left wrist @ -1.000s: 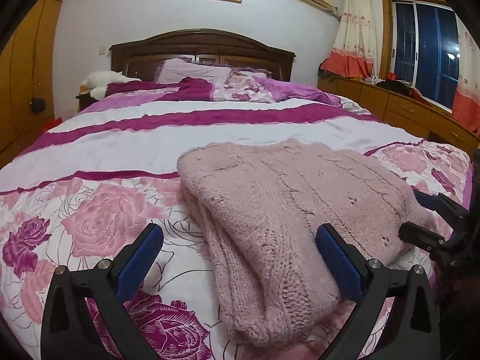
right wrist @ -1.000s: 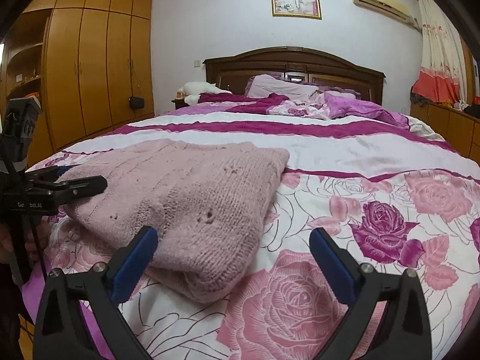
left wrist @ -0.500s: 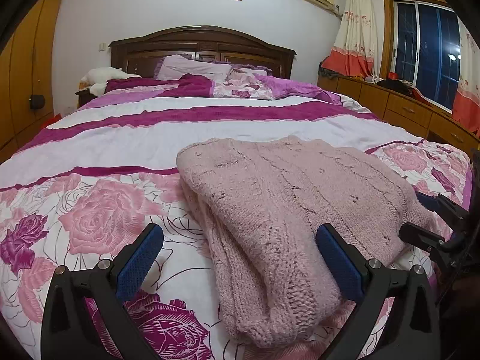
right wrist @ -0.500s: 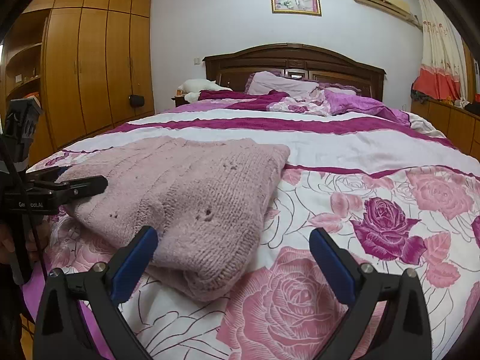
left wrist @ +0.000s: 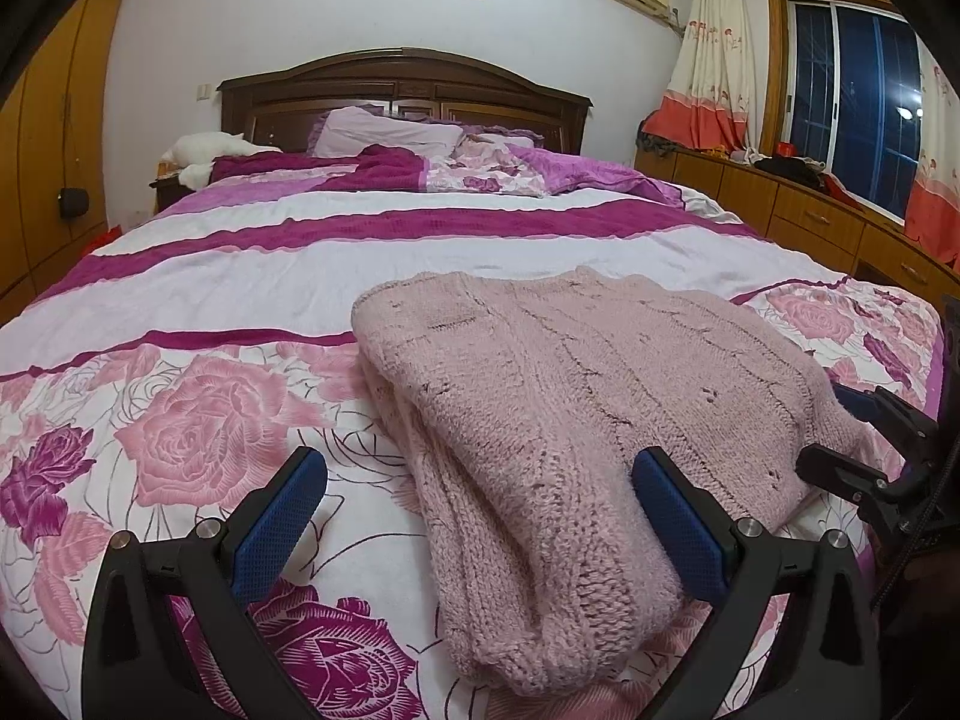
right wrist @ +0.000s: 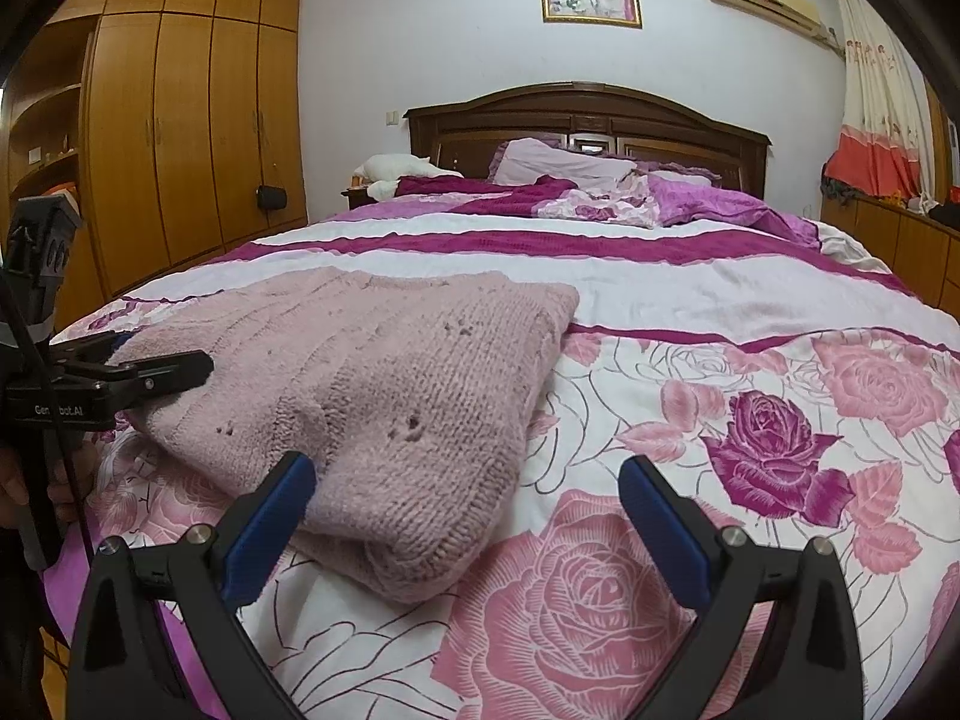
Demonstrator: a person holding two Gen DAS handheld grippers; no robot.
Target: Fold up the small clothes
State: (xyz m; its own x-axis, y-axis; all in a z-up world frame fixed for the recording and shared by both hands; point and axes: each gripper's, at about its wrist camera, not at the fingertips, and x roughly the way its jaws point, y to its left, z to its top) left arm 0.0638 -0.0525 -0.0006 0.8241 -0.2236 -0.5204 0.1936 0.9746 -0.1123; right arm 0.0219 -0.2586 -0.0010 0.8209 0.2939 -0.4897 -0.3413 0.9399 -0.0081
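A folded pink knit sweater [left wrist: 570,408] lies on the floral bedspread [left wrist: 198,432] near the foot of the bed. My left gripper [left wrist: 480,516] is open just in front of the sweater's near fold, with its right blue pad [left wrist: 678,522] against the knit. My right gripper [right wrist: 465,525] is also open; its left pad [right wrist: 270,522] sits at the other near corner of the sweater [right wrist: 372,372]. Each gripper shows in the other's view: the right gripper [left wrist: 870,456] at the sweater's right edge, the left gripper [right wrist: 120,378] at its left edge. Nothing is clamped.
The bed runs back to pillows [left wrist: 384,129] and a dark wooden headboard [left wrist: 408,78]. A tall wooden wardrobe [right wrist: 180,138] stands on the left. Low wooden cabinets [left wrist: 810,216] line the window side. A hand [right wrist: 60,480] holds the left gripper.
Both views have shifted only slightly. The sweater lies as it did, and both grippers stay open in the same spots beside it.
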